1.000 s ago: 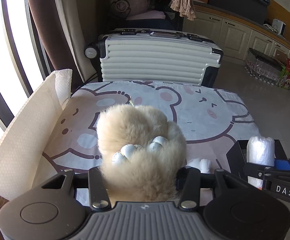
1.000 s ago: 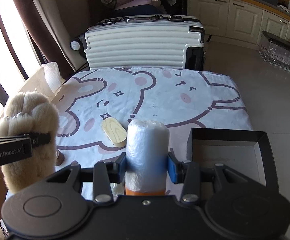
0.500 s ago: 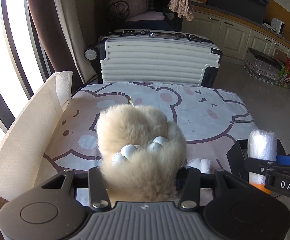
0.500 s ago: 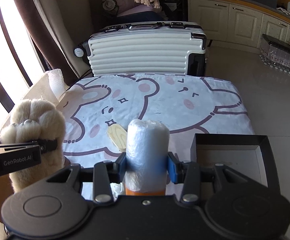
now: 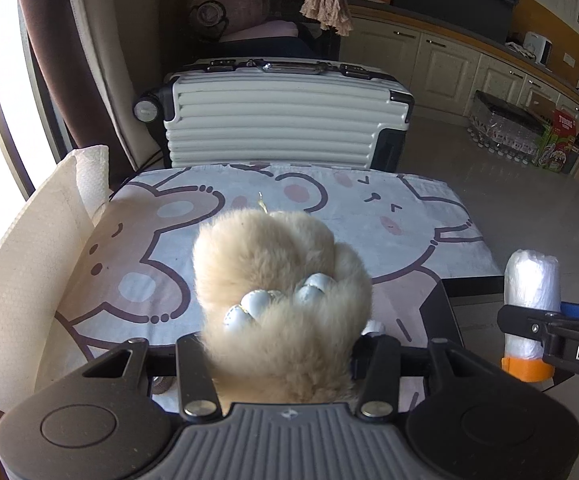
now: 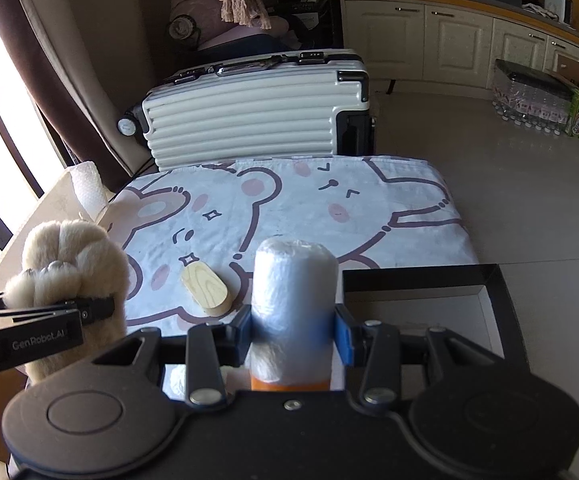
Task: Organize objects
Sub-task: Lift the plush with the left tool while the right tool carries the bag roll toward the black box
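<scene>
The left gripper (image 5: 285,354) is clamping a fluffy cream plush paw (image 5: 281,280), its two black fingers pressing into the fur on either side. The paw is standing upright between them, with a row of pale grey claw beads (image 5: 273,302) showing across its front and a thin gold loop sticking up at its top. It is being held above the near left part of a table covered by a bear-print cloth (image 5: 369,216). In the right wrist view the same paw (image 6: 73,256) is appearing at the far left, pinched by the left gripper (image 6: 69,312), clear of the cloth (image 6: 369,208).

The right gripper (image 6: 293,330) is gripping a roll of clear plastic bags (image 6: 293,288) on an orange core, the blue pads (image 6: 345,334) squeezing its lower half. The roll is standing upright, lifted over the near edge of the table, just left of an open black box (image 6: 505,312) that is sitting at the near right corner. From the left wrist view the roll (image 5: 533,296) is showing at the right edge, held by the right gripper (image 5: 545,324).

A flat oval wooden piece (image 6: 207,288) is lying on the cloth between the paw and the roll. Something small and white is lying near the table edge below the grippers, too hidden to identify. A white ribbed suitcase (image 6: 249,116) is standing behind the table, and white foam sheeting (image 5: 21,272) is leaning at its left side
</scene>
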The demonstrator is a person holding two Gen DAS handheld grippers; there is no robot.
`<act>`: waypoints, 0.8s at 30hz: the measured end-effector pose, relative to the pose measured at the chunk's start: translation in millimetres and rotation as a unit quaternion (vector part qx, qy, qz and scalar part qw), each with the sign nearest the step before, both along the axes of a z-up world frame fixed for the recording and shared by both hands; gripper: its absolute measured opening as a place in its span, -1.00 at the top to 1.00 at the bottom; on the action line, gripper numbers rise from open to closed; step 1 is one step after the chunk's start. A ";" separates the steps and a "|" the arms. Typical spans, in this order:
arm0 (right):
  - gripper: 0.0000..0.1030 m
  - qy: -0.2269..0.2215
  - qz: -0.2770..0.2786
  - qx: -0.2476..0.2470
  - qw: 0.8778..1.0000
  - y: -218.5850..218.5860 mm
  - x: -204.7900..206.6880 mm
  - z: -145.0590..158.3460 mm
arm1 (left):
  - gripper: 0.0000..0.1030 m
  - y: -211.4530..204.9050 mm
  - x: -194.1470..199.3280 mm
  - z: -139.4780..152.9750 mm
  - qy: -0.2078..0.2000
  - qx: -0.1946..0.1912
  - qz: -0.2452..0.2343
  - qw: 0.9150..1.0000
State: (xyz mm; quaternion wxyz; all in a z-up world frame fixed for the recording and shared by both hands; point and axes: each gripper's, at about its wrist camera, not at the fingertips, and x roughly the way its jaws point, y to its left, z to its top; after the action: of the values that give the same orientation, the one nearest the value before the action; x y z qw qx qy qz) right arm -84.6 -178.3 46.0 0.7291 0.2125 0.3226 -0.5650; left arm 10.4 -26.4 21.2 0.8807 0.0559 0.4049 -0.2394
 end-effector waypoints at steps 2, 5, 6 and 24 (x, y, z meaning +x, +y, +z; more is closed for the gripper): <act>0.17 0.004 -0.008 -0.002 1.000 -0.4 -10.7 2.2 | 0.07 -11.4 -3.8 -0.3 0.000 0.001 -0.010 1.000; 0.17 0.003 -0.022 -0.002 1.000 -1.0 -29.4 4.8 | 0.07 -29.1 -10.0 -1.1 -0.002 0.004 -0.025 1.000; 0.17 0.004 -0.027 -0.003 1.000 -1.1 -35.6 6.0 | 0.07 -34.6 -11.9 -1.5 -0.001 0.003 -0.030 1.000; 0.17 0.040 -0.117 -0.007 0.992 1.2 -114.7 15.6 | 0.07 -104.1 -40.5 -1.9 0.000 0.008 -0.088 0.996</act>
State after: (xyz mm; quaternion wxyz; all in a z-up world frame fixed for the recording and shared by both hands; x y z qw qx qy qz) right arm -199.3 -177.1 61.6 0.6462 0.2205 0.3203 -0.6566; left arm -30.2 -130.5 19.4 0.8556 0.0982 0.4002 -0.3133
